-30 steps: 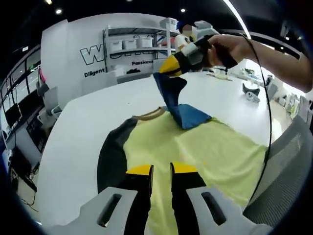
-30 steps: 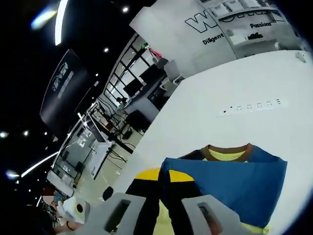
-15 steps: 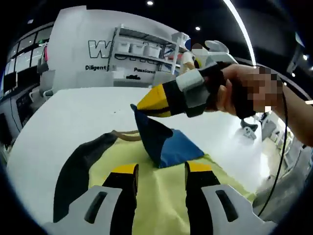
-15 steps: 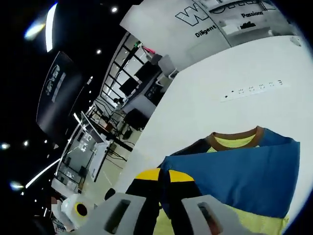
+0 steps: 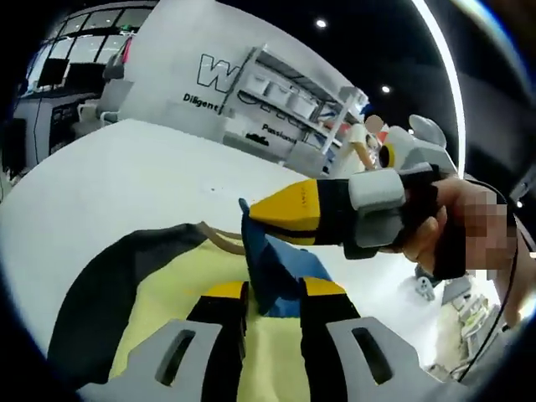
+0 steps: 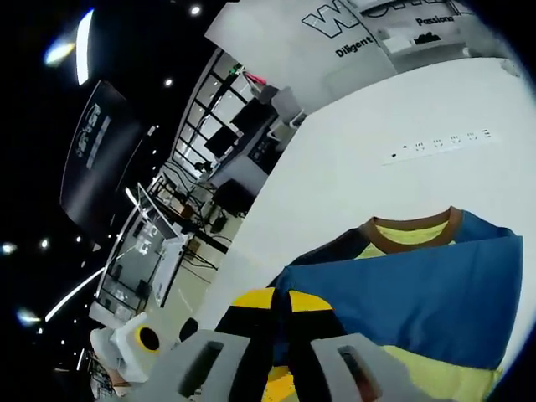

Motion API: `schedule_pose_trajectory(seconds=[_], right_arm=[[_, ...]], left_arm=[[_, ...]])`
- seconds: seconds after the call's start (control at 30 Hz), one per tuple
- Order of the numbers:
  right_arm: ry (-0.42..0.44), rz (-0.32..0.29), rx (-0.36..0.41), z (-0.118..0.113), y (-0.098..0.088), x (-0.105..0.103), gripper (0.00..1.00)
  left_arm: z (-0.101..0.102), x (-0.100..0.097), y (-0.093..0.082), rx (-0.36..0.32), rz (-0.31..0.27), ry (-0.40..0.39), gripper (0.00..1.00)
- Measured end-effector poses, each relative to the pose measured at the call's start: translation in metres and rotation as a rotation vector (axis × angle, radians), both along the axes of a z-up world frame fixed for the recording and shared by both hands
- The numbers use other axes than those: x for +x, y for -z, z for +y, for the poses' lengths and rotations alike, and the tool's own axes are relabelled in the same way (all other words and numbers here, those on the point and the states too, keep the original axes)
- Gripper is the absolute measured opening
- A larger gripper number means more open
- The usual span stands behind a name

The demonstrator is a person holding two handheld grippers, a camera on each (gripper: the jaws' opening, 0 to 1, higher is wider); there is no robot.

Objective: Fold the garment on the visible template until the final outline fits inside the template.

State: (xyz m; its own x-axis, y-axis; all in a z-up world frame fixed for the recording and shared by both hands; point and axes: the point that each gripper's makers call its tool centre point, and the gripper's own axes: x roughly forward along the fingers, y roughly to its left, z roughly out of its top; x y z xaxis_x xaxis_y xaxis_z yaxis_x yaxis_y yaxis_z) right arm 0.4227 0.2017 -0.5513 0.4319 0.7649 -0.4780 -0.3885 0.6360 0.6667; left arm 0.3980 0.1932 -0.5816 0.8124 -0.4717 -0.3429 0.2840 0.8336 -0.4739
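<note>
Yellow garment (image 5: 180, 310) flat on white bench (image 5: 109, 184); blue sleeve (image 6: 419, 289) pinched between closed right gripper (image 6: 280, 303) fingers, lifted; left gripper (image 5: 275, 291) fingers slightly parted beside sleeve, gripping nothing; risk: sleeve slipping mid-fold, bunching outside outline.

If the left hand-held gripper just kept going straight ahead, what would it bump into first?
Probably the lifted blue sleeve hanging right past its tips, pinched by the right hand-held gripper; the left hand-held gripper points straight at that fold, though depth is hard to judge.
</note>
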Motion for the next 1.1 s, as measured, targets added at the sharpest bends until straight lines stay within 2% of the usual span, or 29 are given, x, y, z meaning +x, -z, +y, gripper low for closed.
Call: schedule_pose_trajectory(seconds=[0.03,0.2,0.33,0.43,0.53,0.6,0.87,0.97,1.1], right_arm=[[-0.001,0.001,-0.001,0.000,0.001,0.000,0.00],[-0.002,0.013,-0.001,-0.001,0.007,0.002,0.00],[-0.021,0.023,-0.002,0.002,0.016,0.003,0.00],[-0.046,0.003,-0.016,0.007,0.019,0.006,0.00],[-0.050,0.005,-0.009,0.014,0.025,0.012,0.00],[-0.037,-0.006,-0.029,0.014,0.032,0.018,0.00],[-0.021,0.009,-0.042,0.024,0.051,0.035,0.00],[-0.026,0.019,-0.054,0.028,0.061,0.040,0.00],[-0.011,0.042,-0.065,0.033,0.073,0.045,0.00]], left_arm=[[0.000,0.000,0.001,0.004,0.002,0.004,0.00],[0.004,-0.002,0.005,0.006,0.010,0.010,0.01],[0.015,-0.001,0.013,0.041,0.033,0.001,0.00],[0.026,0.003,0.019,0.057,0.046,-0.007,0.00],[0.034,0.006,0.025,0.095,0.054,-0.010,0.00],[0.042,0.010,0.031,0.143,0.054,-0.021,0.00],[0.054,0.023,0.050,0.267,0.072,0.001,0.00],[0.059,0.025,0.059,0.318,0.096,0.002,0.00],[0.061,0.028,0.068,0.341,0.112,0.007,0.00]])
